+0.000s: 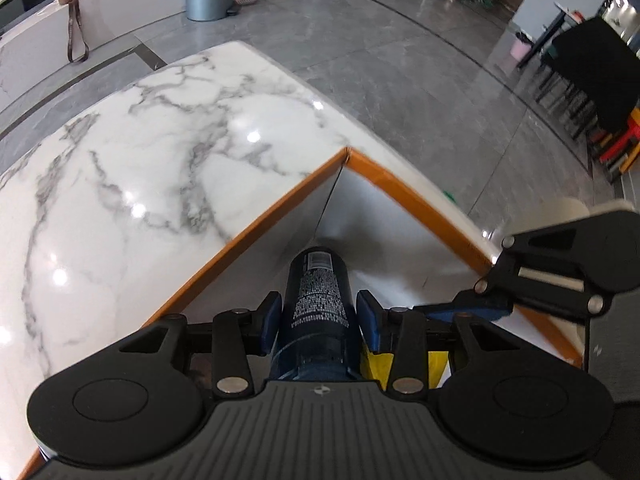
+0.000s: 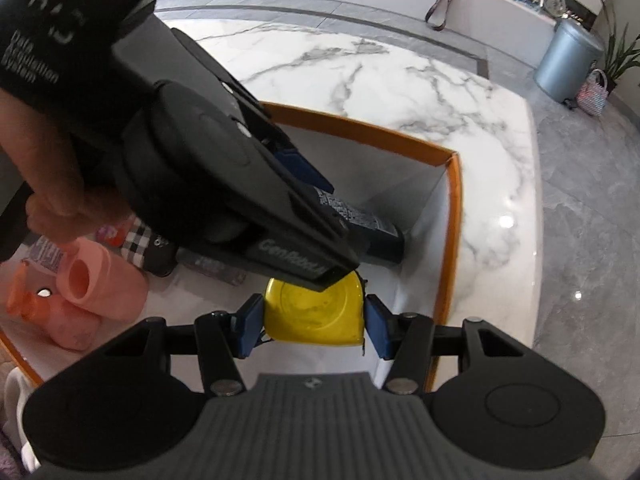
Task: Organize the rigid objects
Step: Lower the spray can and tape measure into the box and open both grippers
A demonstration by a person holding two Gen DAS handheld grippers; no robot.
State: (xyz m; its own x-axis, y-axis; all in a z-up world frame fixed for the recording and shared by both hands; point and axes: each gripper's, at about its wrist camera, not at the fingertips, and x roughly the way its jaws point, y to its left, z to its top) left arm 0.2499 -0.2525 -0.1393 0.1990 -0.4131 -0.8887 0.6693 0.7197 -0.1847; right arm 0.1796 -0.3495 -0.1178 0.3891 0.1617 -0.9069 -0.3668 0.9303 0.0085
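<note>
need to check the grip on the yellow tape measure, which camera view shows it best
The right wrist view: the yellow tape measure sits centred between the right gripper pads, nearly its whole round face showing, inside the orange-rimmed box. The left wrist view shows only yellow slivers of it behind the left gripper, which holds a dark spray can.

- The table [image 1: 132, 184] has a glossy white marble top with grey veins.
- An orange-rimmed box [image 2: 451, 216] with white inner walls lies directly on it, near a corner.
- Grey tiled floor [image 1: 400, 60] surrounds the table.
</note>
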